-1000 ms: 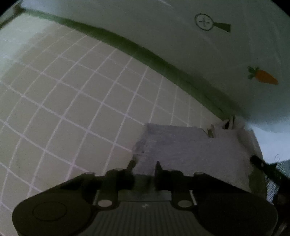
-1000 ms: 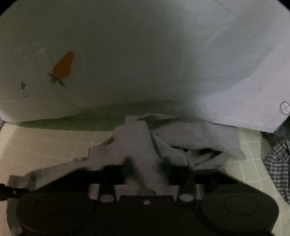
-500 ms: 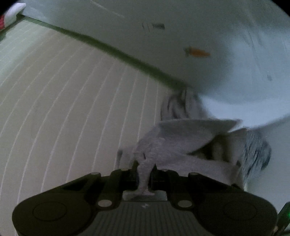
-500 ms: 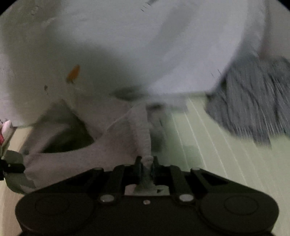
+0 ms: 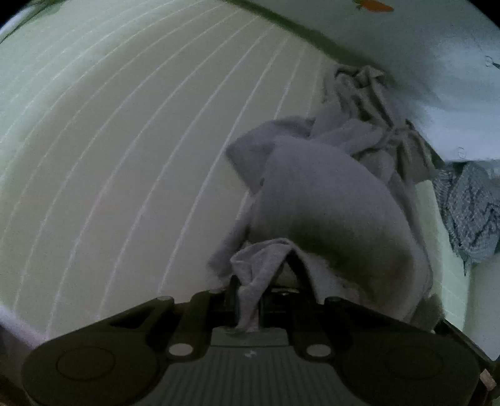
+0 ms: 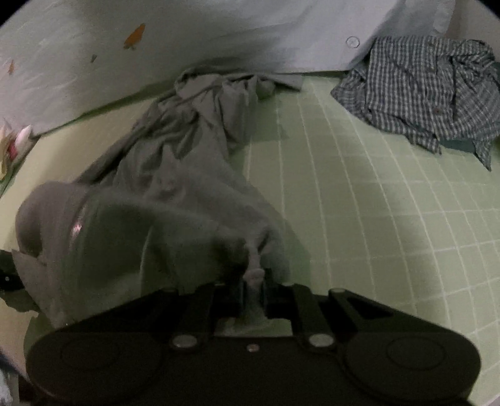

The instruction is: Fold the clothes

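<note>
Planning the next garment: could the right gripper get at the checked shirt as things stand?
Probably not yet: the right gripper is shut on the grey garment. The checked shirt lies uncovered across bare green mat.

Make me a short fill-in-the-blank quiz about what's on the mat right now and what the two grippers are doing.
1. Both grippers are shut on the ____ garment.
2. The crumpled shirt at the far right of the green mat has a ____ pattern.
3. The pale sheet behind the clothes carries an orange ____ print.
4. The left gripper and right gripper pinch cloth between their ____.

Missing words: grey; checked; carrot; fingers
</note>
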`<state>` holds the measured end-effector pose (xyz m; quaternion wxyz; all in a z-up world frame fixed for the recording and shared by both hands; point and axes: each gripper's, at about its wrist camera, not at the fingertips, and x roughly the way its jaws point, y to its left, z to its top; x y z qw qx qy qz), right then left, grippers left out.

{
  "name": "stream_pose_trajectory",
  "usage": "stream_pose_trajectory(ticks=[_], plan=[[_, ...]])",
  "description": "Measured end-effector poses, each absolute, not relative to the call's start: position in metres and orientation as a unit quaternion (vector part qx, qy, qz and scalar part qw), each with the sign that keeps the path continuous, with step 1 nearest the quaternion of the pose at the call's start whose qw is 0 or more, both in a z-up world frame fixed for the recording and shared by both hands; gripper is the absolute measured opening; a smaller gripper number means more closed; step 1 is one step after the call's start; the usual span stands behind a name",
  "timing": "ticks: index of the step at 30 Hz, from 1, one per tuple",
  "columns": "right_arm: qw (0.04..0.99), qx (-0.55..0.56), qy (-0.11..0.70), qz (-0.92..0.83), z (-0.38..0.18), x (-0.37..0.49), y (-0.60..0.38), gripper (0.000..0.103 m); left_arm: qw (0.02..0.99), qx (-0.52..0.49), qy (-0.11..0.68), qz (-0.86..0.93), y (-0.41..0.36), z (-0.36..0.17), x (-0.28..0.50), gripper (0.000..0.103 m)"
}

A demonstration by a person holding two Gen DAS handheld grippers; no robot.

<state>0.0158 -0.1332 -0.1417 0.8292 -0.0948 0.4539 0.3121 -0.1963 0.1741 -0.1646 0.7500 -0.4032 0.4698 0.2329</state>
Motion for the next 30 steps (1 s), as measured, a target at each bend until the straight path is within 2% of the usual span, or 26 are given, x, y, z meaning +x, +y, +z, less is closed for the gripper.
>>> stream_pose_trajectory(ticks=[2,4,6,9,11,15,17,20,22,24,30], plan=[[0.827,-0.088,0.455,0.318,-0.137,0.017,-0.139,0.015,0.750,-0.414,0.454,0.243,0.173,-0.162,-0.199,0.017],[0.828,-0.077,0.454,0.318,-0.129,0.019,-0.144,0.022,0.752,-0.417,0.438,0.261,0.175,-0.151,-0.205,0.022],[0.837,-0.068,0.444,0.312,-0.120,0.024,-0.150,0.038,0.757,-0.415,0.415,0.288,0.182,-0.135,-0.207,0.026],[0.852,-0.029,0.429,0.297,-0.103,0.034,-0.164,0.045,0.765,-0.424,0.364,0.320,0.203,-0.109,-0.221,0.032],[0.859,0.000,0.424,0.287,-0.095,0.041,-0.172,0.049,0.768,-0.423,0.343,0.336,0.218,-0.099,-0.226,0.042],[0.866,0.006,0.421,0.270,-0.097,0.052,-0.161,0.057,0.776,-0.376,0.370,0.346,0.238,-0.100,-0.203,0.045],[0.867,-0.002,0.426,0.257,-0.100,0.054,-0.148,0.062,0.780,-0.356,0.391,0.335,0.240,-0.103,-0.186,0.057],[0.870,-0.005,0.431,0.240,-0.103,0.054,-0.132,0.080,0.793,-0.318,0.417,0.310,0.239,-0.105,-0.160,0.060],[0.871,-0.013,0.430,0.238,-0.103,0.055,-0.123,0.086,0.801,-0.302,0.427,0.291,0.239,-0.107,-0.144,0.064],[0.873,-0.035,0.430,0.229,-0.104,0.059,-0.114,0.103,0.807,-0.299,0.433,0.267,0.241,-0.108,-0.127,0.067],[0.881,-0.058,0.425,0.202,-0.106,0.087,-0.096,0.103,0.816,-0.281,0.462,0.204,0.241,-0.126,-0.081,0.070]])
